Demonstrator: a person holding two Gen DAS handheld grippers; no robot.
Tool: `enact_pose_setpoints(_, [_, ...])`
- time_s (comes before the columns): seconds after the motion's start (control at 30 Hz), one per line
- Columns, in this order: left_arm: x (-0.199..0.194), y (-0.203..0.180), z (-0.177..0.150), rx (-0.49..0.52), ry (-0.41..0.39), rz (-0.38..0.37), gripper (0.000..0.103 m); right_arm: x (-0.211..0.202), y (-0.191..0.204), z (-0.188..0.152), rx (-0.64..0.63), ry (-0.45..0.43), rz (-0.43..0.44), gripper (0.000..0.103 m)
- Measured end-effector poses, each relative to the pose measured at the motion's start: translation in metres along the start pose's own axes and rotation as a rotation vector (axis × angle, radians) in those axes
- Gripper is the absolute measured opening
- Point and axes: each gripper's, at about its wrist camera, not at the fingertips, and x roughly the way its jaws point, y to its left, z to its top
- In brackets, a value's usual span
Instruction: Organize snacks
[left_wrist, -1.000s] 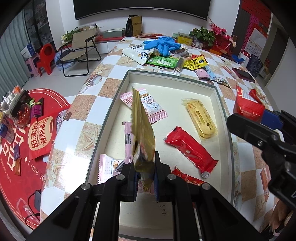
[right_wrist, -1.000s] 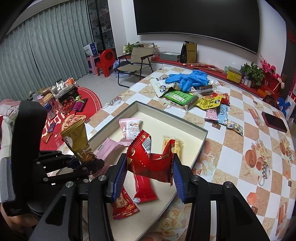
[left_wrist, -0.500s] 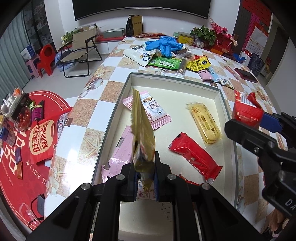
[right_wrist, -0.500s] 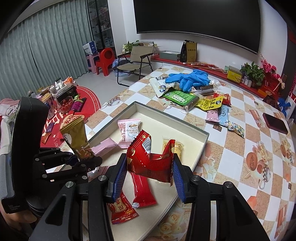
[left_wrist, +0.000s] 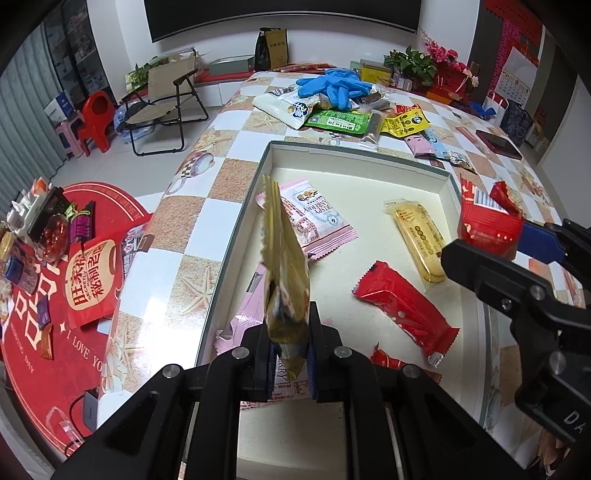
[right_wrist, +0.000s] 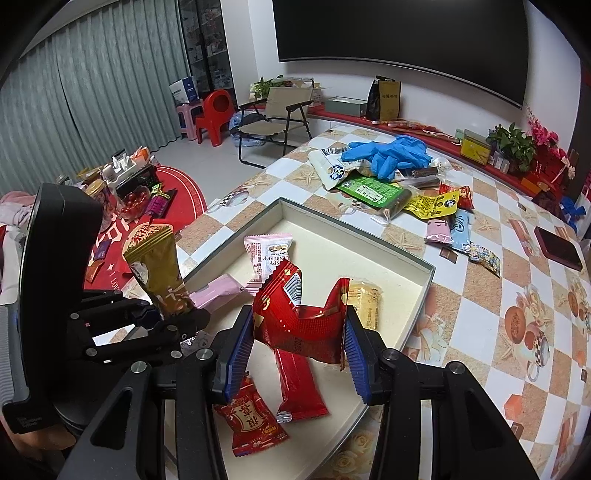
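My left gripper (left_wrist: 290, 332) is shut on a gold snack packet (left_wrist: 284, 266), held upright above the left side of the shallow cream tray (left_wrist: 354, 153). The same gold packet (right_wrist: 157, 269) and left gripper (right_wrist: 173, 317) show at the left of the right wrist view. My right gripper (right_wrist: 299, 332) is shut on a crumpled red packet (right_wrist: 299, 314), its blue pads (right_wrist: 238, 347) pressing both sides, above the tray's near right edge (right_wrist: 417, 310). In the tray lie a pink packet (left_wrist: 314, 218), a yellow bar (left_wrist: 421, 240), a long red bar (left_wrist: 402, 306) and a small red sachet (right_wrist: 251, 417).
Loose snacks lie beyond the tray: a green packet (left_wrist: 338, 120), a yellow packet (left_wrist: 404, 122), a white bag (left_wrist: 284, 105) and blue gloves (left_wrist: 334, 86). A dark phone (right_wrist: 557, 247) rests at the table's right. A folding chair (left_wrist: 162, 99) and a red mat (left_wrist: 51, 280) occupy the floor at left.
Both grippers keep their packets. The tray has slid slightly lower and rightward in the left wrist view; in the right wrist view the left gripper sits a little further left.
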Motion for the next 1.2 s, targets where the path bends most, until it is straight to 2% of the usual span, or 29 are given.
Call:
enact_pose_setpoints(0.23, [0.002,-0.005,-0.001,0.029,0.006,0.013,0.014,0.002,-0.003,-0.001,0.009,0.018,-0.008,0.048])
enact_pose_setpoints(0.37, [0.008,-0.002,-0.001,0.023,0.042,-0.015,0.014,0.009,-0.005,-0.003,0.02,0.072,-0.007,0.048])
enact_pose_setpoints(0.53, [0.01,-0.007,-0.001,0.054,0.061,-0.011,0.014,0.013,-0.01,-0.004,0.032,0.107,-0.004,0.048])
enact_pose_setpoints(1.2, [0.007,-0.018,0.0,0.112,0.072,-0.016,0.014,0.013,-0.007,0.005,0.029,0.134,0.029,0.048])
